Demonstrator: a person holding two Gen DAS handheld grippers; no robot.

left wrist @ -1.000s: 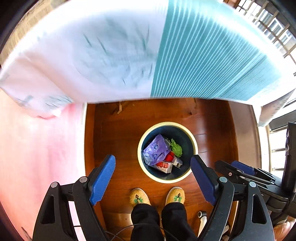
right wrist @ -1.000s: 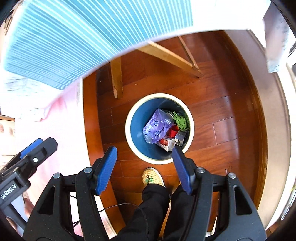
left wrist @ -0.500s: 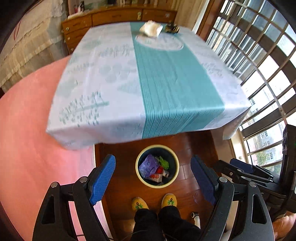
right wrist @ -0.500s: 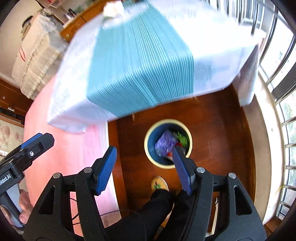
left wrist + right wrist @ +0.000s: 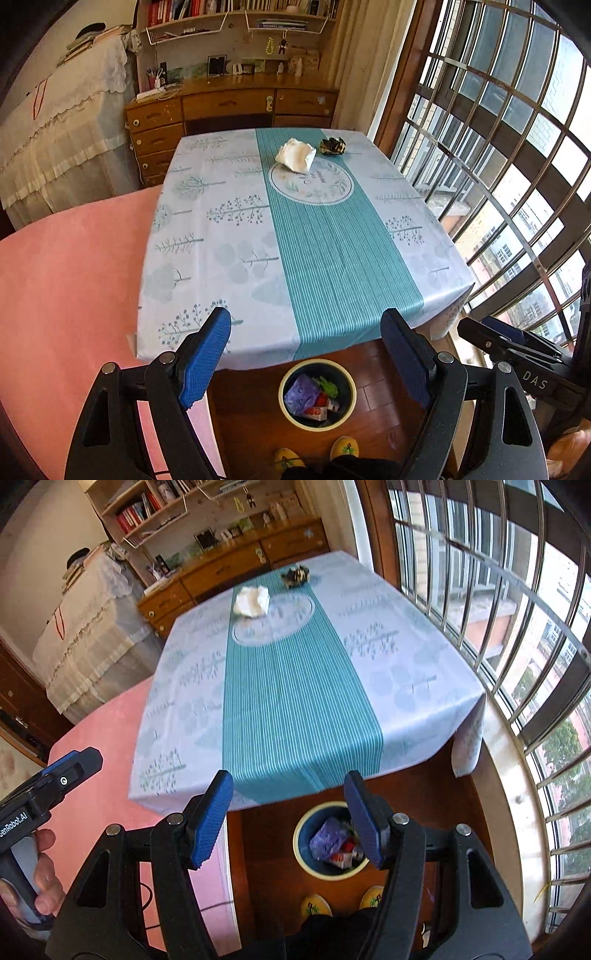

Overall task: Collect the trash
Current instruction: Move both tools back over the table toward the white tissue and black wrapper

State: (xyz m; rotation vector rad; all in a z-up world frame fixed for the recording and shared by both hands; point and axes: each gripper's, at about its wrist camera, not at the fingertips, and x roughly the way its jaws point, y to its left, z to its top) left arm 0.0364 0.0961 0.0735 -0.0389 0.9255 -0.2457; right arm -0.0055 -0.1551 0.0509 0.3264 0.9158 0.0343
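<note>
A crumpled white tissue (image 5: pixel 296 155) and a dark crumpled wrapper (image 5: pixel 332 145) lie at the far end of the table (image 5: pixel 236 236), which has a white and teal cloth. They also show in the right wrist view, the tissue (image 5: pixel 251 600) and the wrapper (image 5: pixel 295 575). A blue bin with a cream rim (image 5: pixel 286 406) stands on the floor by the table's near edge, holding a purple bag, green scrap and small cartons; it shows in the right wrist view (image 5: pixel 303 860) too. My left gripper (image 5: pixel 306 350) and right gripper (image 5: pixel 288 812) are both open and empty, held high above the bin.
A pink surface (image 5: pixel 66 280) lies left of the table. A wooden dresser (image 5: pixel 229 107) and shelves stand behind it. Barred windows (image 5: pixel 498 155) run along the right. The person's slippers (image 5: pixel 343 446) are by the bin on the wood floor.
Both grippers have risen and tilted up from looking straight down at the bin; the whole tabletop and its two pieces of trash have come into view. Both stayed open.
</note>
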